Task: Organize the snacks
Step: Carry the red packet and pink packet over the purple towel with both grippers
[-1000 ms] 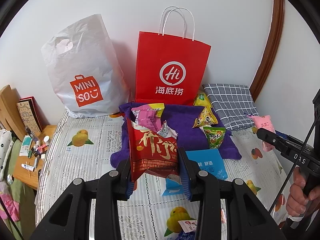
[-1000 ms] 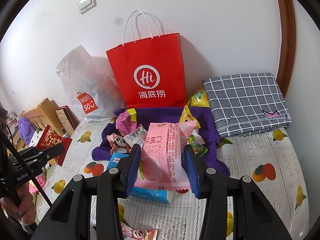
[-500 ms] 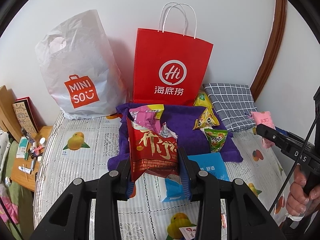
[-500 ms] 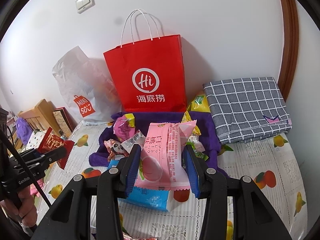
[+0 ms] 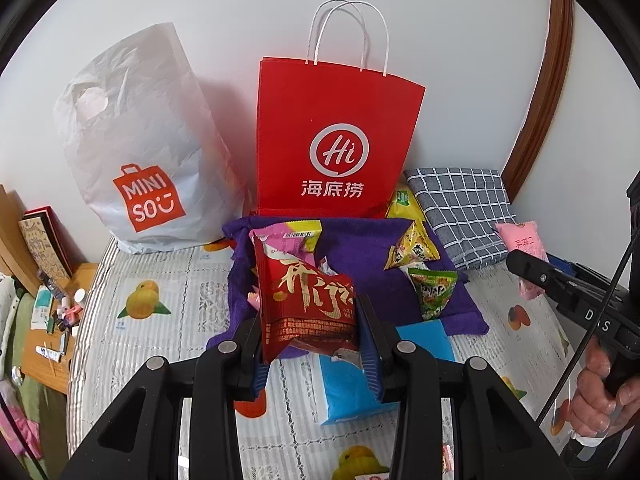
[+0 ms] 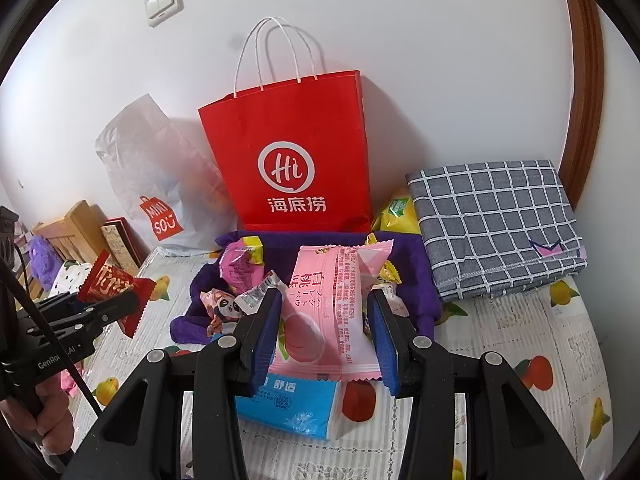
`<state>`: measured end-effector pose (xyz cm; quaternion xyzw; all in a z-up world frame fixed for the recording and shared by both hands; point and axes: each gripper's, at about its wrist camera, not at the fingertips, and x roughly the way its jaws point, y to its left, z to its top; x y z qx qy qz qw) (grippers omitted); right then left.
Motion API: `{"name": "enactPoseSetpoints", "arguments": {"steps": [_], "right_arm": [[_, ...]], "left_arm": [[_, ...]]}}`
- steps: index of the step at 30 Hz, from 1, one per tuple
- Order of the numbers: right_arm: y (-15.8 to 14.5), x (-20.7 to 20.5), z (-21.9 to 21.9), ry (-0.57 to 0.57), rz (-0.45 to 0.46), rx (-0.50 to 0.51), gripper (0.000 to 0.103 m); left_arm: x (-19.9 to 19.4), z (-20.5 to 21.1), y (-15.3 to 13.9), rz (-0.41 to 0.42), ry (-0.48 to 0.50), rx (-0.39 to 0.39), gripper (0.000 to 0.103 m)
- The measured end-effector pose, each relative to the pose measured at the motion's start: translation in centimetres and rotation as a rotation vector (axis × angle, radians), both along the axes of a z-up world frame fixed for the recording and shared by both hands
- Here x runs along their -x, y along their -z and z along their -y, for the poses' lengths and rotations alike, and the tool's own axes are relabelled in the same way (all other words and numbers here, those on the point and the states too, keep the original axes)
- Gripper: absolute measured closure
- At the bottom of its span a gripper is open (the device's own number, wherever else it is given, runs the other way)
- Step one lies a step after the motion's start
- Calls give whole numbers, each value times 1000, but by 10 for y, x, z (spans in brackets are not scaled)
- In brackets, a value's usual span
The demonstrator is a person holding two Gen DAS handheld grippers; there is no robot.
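Left wrist view: the left tool (image 5: 310, 346) is seen clamped on a red snack packet (image 5: 306, 304), which is held upright above the bed (image 5: 160, 344), in front of the purple cloth (image 5: 360, 248) where a green packet (image 5: 434, 290) and a yellow packet (image 5: 412, 246) lie. In the right wrist view the right tool (image 6: 324, 338) is clamped on a pink peach-print packet (image 6: 328, 312), held over a blue tissue pack (image 6: 292, 404). A red paper bag (image 6: 292, 152) and a white plastic bag (image 5: 136, 140) stand against the wall behind the cloth, and one of them is judged to be the likely destination. Both packets are gripped by their lower parts only, so each could pivot or slide between the pads if it is swung quickly. The mouth of the red paper bag is high and looks narrow from here; a packet brought in too low could catch the rim and tip the bag, which merely leans on the wall. With both tools close together over the cloth, a crossing path could bring them, or the trailing cable, into contact. Loose packets on the cloth could be knocked off by a low pass.
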<state>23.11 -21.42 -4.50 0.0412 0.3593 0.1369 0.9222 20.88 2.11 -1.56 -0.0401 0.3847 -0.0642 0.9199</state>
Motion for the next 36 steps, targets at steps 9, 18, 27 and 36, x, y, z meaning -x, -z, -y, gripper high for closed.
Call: {"name": "enactPoseSetpoints", "arguments": {"steps": [9, 18, 27, 36], "right_arm": [[1, -12, 4, 4, 4, 13, 59], [0, -27, 5, -7, 20, 31, 59], [-1, -42, 10, -1, 24, 28, 59], [0, -51, 7, -21, 21, 25, 59]], "left_arm": [[-16, 3, -2, 1, 1, 3, 67], [-33, 3, -2, -2, -1, -6, 67], [-46, -2, -1, -5, -12, -4, 67], [-56, -1, 3, -10, -11, -10, 67]]}}
